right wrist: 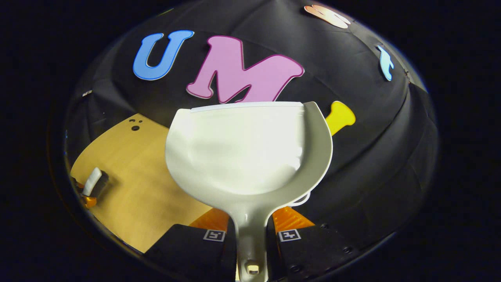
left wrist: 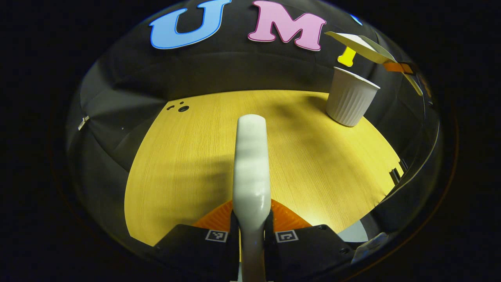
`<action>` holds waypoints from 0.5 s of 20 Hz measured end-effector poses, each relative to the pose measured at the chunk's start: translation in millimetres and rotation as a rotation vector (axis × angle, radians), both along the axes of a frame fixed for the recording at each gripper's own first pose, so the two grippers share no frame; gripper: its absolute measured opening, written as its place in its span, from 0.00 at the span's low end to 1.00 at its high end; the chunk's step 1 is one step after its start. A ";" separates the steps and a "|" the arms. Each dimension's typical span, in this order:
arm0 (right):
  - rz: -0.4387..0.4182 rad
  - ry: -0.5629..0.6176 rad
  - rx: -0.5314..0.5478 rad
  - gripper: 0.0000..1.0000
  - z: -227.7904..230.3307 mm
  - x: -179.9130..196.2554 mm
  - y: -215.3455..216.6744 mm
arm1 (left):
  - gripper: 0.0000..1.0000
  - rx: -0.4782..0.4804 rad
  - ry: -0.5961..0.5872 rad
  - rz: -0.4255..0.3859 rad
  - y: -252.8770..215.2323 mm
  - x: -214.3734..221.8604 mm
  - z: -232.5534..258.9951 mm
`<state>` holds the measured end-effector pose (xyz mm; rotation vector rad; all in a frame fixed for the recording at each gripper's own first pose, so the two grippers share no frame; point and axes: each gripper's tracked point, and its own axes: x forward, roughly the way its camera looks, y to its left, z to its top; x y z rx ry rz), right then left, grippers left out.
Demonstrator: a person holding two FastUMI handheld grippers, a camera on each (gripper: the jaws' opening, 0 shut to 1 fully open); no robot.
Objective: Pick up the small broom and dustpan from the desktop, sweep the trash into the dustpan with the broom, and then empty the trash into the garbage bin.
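left gripper (left wrist: 251,225) clamped on white broom handle (left wrist: 250,164), both fingers pressing its sides, handle pointing forward over the wooden desktop (left wrist: 176,168). bristles hidden. white ribbed garbage bin (left wrist: 350,98) upright at far right of desktop, near the edge. dustpan (left wrist: 362,47) seen edge-on, held up in the air above the bin.

right gripper (right wrist: 251,231) closed on dustpan handle (right wrist: 250,235), fingers tight on both sides. dustpan pan (right wrist: 246,149) lifted, open face toward camera, looks bare inside. far left over the desktop (right wrist: 137,188), other gripper with broom (right wrist: 93,182). small dark holes (right wrist: 135,126) in desktop far corner.
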<state>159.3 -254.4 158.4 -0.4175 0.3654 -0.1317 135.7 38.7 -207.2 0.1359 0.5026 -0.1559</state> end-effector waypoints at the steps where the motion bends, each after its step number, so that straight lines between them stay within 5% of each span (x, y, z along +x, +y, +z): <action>1: 0.011 0.034 0.039 0.34 -21.1 1.6 6.9 | 0.29 -0.005 0.003 0.007 0.3 3.4 -1.3; 10: -0.006 0.337 0.305 0.34 -192.6 -38.1 13.1 | 0.32 -0.034 0.066 0.059 -1.5 46.0 -34.0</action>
